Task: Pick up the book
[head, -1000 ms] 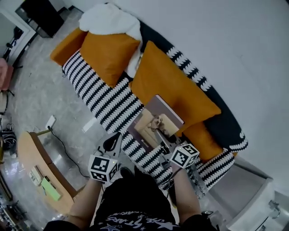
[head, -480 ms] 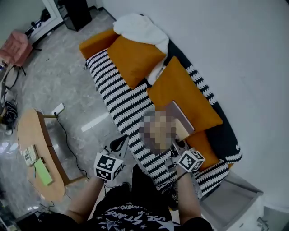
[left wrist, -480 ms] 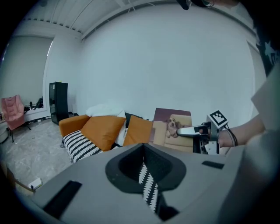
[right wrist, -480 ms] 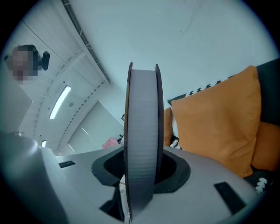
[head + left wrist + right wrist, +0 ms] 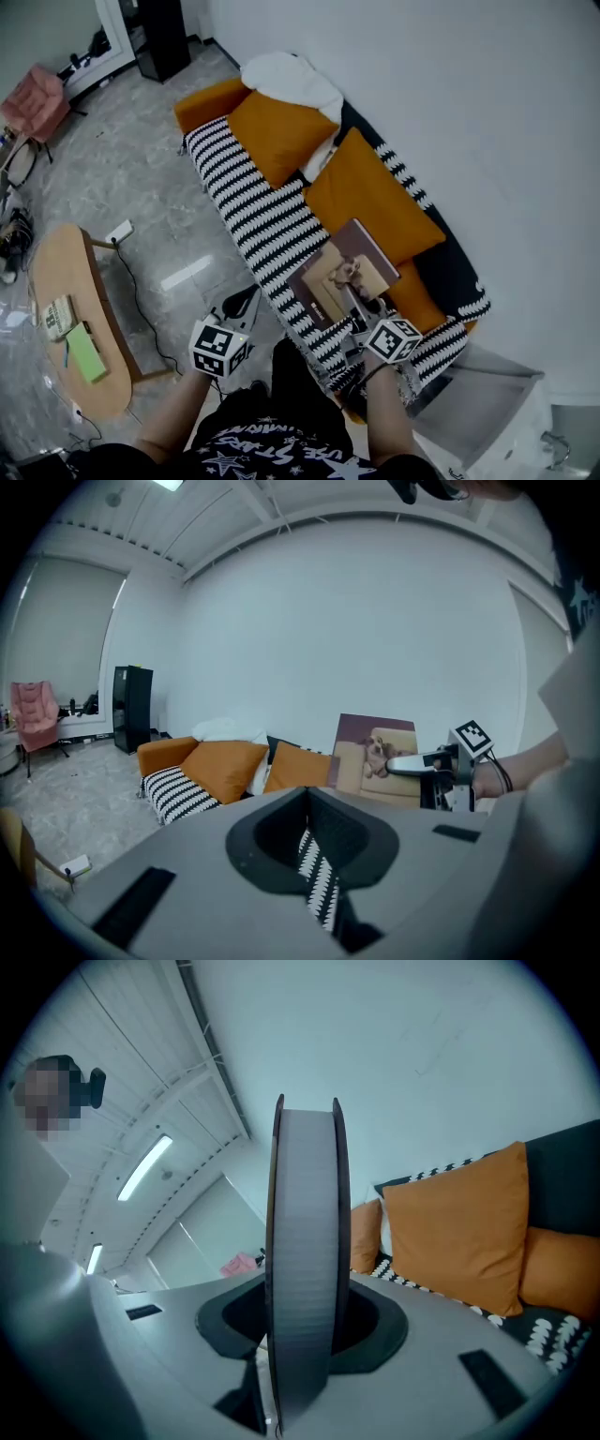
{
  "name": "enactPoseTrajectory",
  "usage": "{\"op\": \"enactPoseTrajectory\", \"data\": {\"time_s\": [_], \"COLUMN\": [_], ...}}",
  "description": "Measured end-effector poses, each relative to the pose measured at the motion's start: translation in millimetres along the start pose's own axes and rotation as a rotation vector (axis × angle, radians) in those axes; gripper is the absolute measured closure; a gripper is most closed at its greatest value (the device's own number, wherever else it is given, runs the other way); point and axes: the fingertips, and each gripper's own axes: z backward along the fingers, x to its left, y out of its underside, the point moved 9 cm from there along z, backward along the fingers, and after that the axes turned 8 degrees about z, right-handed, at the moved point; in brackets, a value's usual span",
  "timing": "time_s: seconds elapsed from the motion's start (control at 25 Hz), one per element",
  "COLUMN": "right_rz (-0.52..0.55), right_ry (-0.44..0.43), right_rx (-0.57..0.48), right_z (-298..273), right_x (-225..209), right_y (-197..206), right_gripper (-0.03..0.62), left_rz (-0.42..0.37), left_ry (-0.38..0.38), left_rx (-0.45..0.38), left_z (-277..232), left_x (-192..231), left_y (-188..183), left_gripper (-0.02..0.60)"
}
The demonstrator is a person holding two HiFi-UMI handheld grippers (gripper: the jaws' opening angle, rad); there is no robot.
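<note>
right gripper (image 5: 359, 312) has book (image 5: 340, 278) clamped, jaws partway apart, pads on both covers. in right gripper view book sits edge-on, sticking straight up out of jaw slot, page edge toward camera. book held up over striped sofa (image 5: 246, 202) seat, just in front of big orange cushion (image 5: 370, 197), dog-picture cover turned toward left side. left gripper (image 5: 240, 304) hangs off to left, well apart from book, over floor (image 5: 141, 187) by sofa edge. its jaws are pulled together to thin slit, nothing in there.
</note>
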Motion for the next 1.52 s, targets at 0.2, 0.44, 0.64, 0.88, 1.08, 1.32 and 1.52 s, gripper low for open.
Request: {"op": "enactPoseTrajectory", "data": {"time_s": [0.2, 0.44, 0.64, 0.88, 1.08, 1.32, 1.52], "right_rz": [0.001, 0.006, 0.024, 0.003, -0.006, 0.026, 0.046], "right_ry": [0.004, -0.004, 0.012, 0.033, 0.035, 0.013, -0.02], "right_rx": [-0.007, -0.036, -0.042, -0.053, -0.043, -0.041, -0.022], "right_z": [30.6, 64.5, 95.8, 128.1, 140.2, 141.6, 154.9], "right_x": [45.1, 88.1, 110.7, 126.4, 135.3, 137.2, 136.7], "right_y": [23.7, 39.7, 49.2, 71.9, 82.6, 74.2, 76.9], "right_gripper": [0.444, 0.444, 0.444, 0.442, 0.442, 0.444, 0.444], "left_rz": [-0.01, -0.013, -0.032, -0.051, -0.024, -0.025, -0.042], "left_ry": [-0.003, -0.007, 0.019, 0.04, 0.029, 0.011, 0.0], "left_rx": [-0.033, -0.059, -0.069, -0.06, -0.06, -0.077, -0.091], "left_z": [57.5, 112.6, 139.0, 166.9, 182.3, 189.0, 197.6], "left_x": [-6.9, -13.3, -25.1, -35.7, -37.8, -45.9, -64.0], "left_y": [9.4, 20.9, 31.8, 49.5, 58.8, 57.4, 58.9], "left_gripper": [0.574, 0.574, 0.575, 0.574, 0.575, 0.574, 0.574]}}
